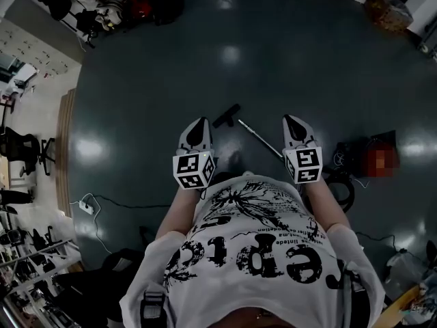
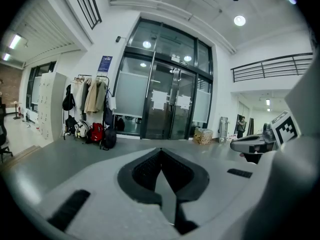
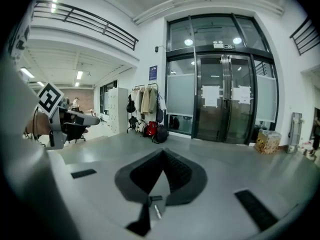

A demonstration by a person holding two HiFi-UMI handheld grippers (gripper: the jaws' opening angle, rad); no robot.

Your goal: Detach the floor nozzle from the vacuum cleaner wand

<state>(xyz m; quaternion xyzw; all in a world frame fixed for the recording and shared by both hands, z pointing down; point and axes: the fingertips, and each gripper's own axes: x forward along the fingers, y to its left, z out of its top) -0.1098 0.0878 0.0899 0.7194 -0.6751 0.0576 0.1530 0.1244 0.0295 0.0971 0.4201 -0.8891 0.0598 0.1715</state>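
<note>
The black floor nozzle [image 1: 226,115] lies on the dark floor ahead of me, joined to the thin metal wand [image 1: 261,139], which runs back to the right towards my body. My left gripper [image 1: 200,122] is held in the air to the left of the nozzle, jaws shut and empty. Just right of the wand hangs my right gripper [image 1: 292,120], also shut with nothing in it. Both point forward, apart from the vacuum parts. The left gripper view shows shut jaws [image 2: 161,151] and the right gripper [image 2: 260,141] off to the side. The right gripper view shows shut jaws [image 3: 163,152].
The vacuum body [image 1: 360,150] and its coiled hose [image 1: 339,185] sit on the floor to my right. A power strip [image 1: 86,206] with a cable lies at left, office chairs [image 1: 27,149] further left. Glass doors [image 3: 222,109], hanging coats and backpacks [image 2: 97,133] stand ahead.
</note>
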